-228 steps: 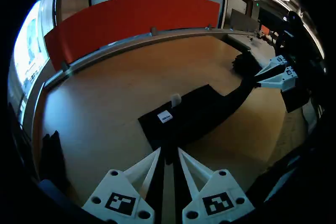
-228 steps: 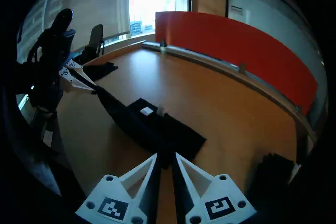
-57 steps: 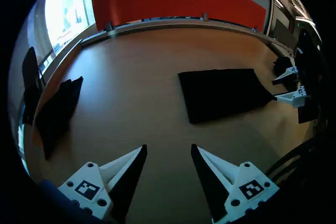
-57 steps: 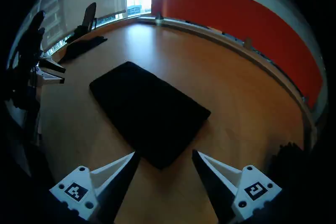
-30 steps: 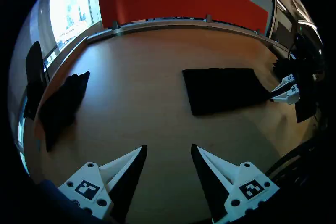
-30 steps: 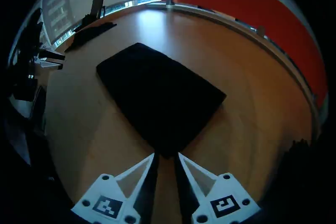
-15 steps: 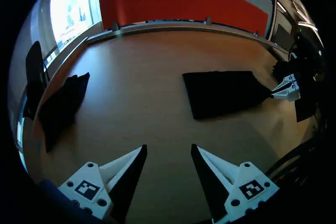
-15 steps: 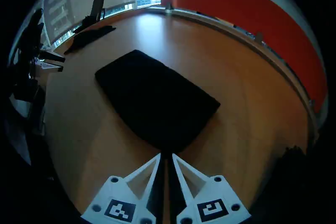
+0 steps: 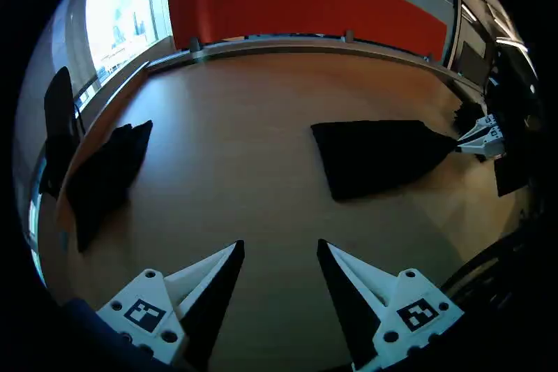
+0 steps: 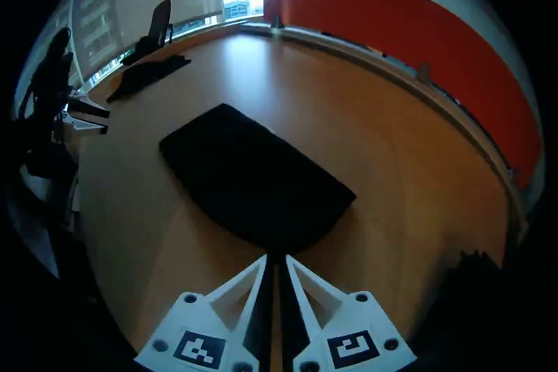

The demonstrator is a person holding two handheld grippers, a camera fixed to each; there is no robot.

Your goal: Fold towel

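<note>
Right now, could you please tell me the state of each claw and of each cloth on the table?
Left claw: open, empty, above the bare table.
Right claw: shut on the near corner of the towel.
Towel: folded, flat on the table, that corner drawn to a point.
Dark cloth: loose heap at the table's edge, touched by neither claw.

Broad bare stretch of orange-brown wooden worktop (image 9: 230, 162) open between flat black towel (image 9: 376, 152) near middle and crumpled dark cloth heap (image 9: 104, 169) at side edge. Far edge walled by long red partition screen (image 9: 307, 5).
</note>
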